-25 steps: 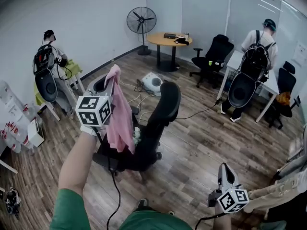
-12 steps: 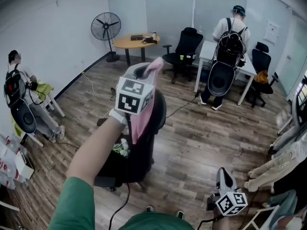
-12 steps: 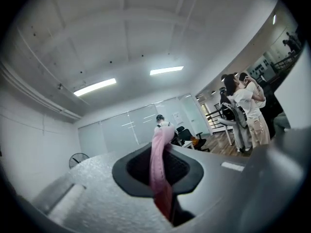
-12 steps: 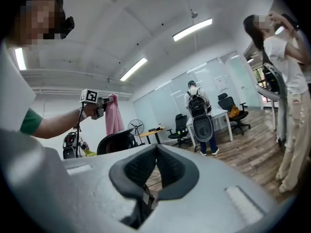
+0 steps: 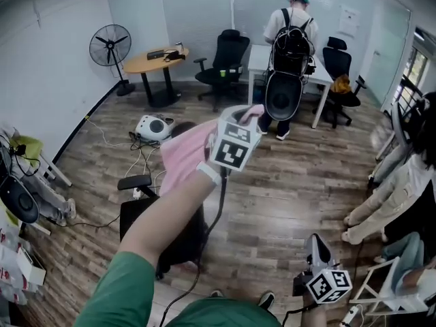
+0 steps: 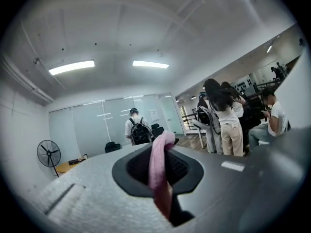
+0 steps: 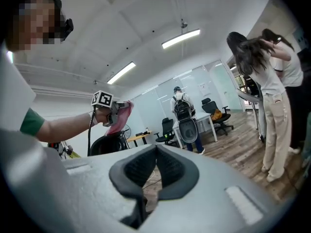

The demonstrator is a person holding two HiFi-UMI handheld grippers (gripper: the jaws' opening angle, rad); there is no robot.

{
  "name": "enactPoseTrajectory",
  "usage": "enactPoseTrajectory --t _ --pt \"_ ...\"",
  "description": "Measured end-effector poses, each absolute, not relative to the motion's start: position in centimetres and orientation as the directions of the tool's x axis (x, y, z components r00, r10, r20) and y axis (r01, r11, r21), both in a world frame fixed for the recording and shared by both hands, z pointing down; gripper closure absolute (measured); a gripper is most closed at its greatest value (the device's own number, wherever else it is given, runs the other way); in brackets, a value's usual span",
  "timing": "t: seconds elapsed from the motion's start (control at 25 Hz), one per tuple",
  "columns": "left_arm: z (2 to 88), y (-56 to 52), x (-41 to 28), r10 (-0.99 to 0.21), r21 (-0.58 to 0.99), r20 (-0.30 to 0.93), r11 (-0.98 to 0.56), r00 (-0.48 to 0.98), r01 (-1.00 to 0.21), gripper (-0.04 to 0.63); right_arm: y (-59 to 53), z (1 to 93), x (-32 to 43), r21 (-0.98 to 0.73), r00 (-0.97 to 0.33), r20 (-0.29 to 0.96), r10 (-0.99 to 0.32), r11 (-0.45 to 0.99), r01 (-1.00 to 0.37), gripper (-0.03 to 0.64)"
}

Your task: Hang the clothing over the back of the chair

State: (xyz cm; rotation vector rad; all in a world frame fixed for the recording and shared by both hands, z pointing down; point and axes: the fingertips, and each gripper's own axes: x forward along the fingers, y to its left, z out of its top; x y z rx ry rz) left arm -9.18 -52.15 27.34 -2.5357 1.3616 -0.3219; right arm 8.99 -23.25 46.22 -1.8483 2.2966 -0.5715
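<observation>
Currently, my left gripper (image 5: 245,116) is clamped on the pink garment (image 5: 185,154), held above the black chair (image 5: 160,227); my right gripper (image 5: 318,245) is closed and empty.

One fan (image 5: 110,44), one round table (image 5: 153,61), one pink garment (image 5: 185,157).

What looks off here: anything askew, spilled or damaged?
Nothing spilled or damaged. Loose cables and a white device lie on the floor beside the black chair, a possible trip hazard. Pink garment is bunched in the left hand-held gripper, not yet hung.
</observation>
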Motion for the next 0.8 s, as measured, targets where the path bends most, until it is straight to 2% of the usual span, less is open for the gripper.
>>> enactPoseTrajectory --t 0.24,0.52,0.6,0.72,0.8 --pt "34.9 -52.2 -5.3 -0.801 -0.327 0.266 -0.598 0.536 -0.732 0.556 -22.3 45.7 12.4 -0.364 -0.215 0.127 -0.968 0.156 -0.918 0.624" --pt "39.8 -50.2 -5.0 -0.786 -0.372 0.361 -0.615 0.502 -0.695 0.406 -23.3 45.0 14.9 -0.36 -0.263 0.138 -0.955 0.199 -0.911 0.624" --pt "41.0 -48.7 -4.2 -0.777 -0.432 0.392 -0.628 0.493 -0.647 0.304 -23.7 44.9 15.1 -0.361 -0.284 0.136 -0.949 0.22 -0.906 0.624" --pt "42.4 -45.9 -2.6 -0.775 -0.523 0.422 -0.632 0.47 -0.572 0.288 -24.6 44.4 14.8 -0.363 -0.329 0.133 -0.935 0.262 -0.894 0.624" --pt "42.9 -44.1 -2.2 -0.774 -0.498 0.413 -0.633 0.48 -0.592 0.287 -25.6 44.2 14.2 -0.366 -0.372 0.134 -0.919 0.303 -0.88 0.624"
